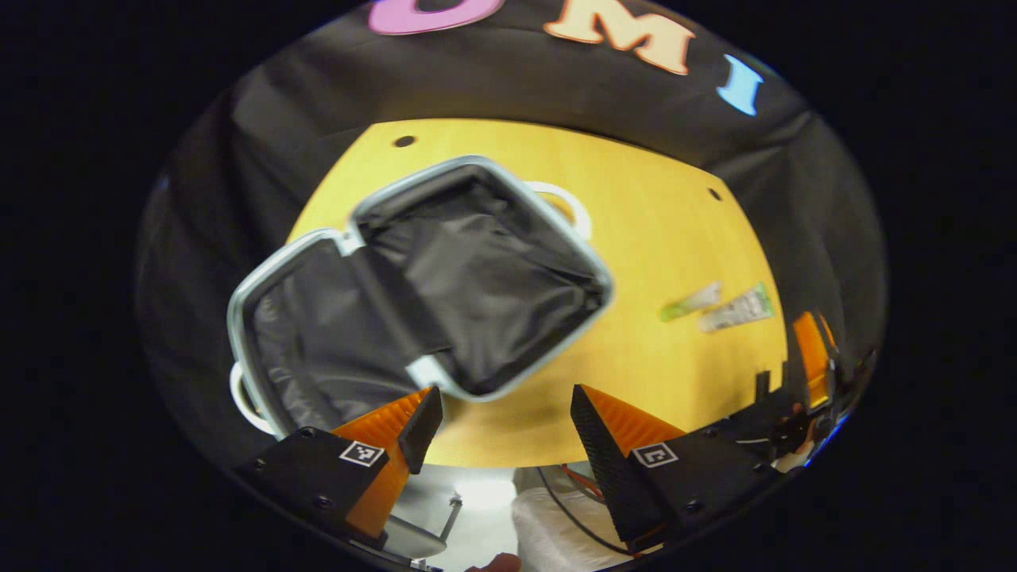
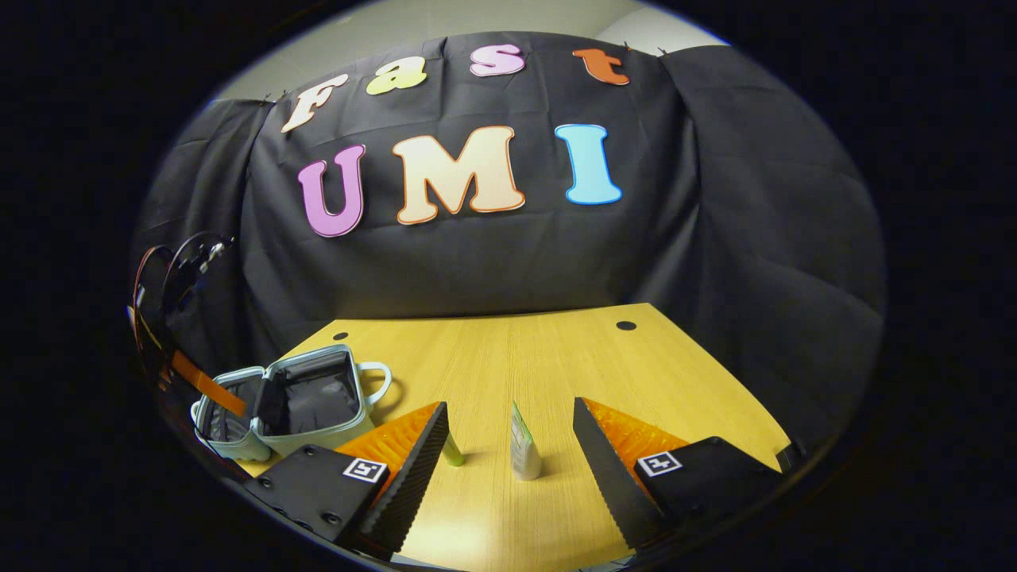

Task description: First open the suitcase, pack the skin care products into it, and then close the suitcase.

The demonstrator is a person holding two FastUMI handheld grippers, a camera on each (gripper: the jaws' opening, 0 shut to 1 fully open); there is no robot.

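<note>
Left gripper view: suitcase point(image 1: 421, 294) open, unpacked, on tabletop point(image 1: 675, 238) | two tubes point(image 1: 719, 308) lie outside | left tool point(image 1: 499, 421) apart, unladen; right tool point(image 2: 508, 441) apart near a tube point(image 2: 523, 454) | packing, closing remain

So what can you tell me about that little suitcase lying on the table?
The small pale grey-green suitcase lies fully open on the yellow wooden table, both halves spread flat. Crinkled black fabric lines each half, and both look empty. White loop handles stick out at its ends. Nothing grips it; the left gripper hovers open before it.
</note>
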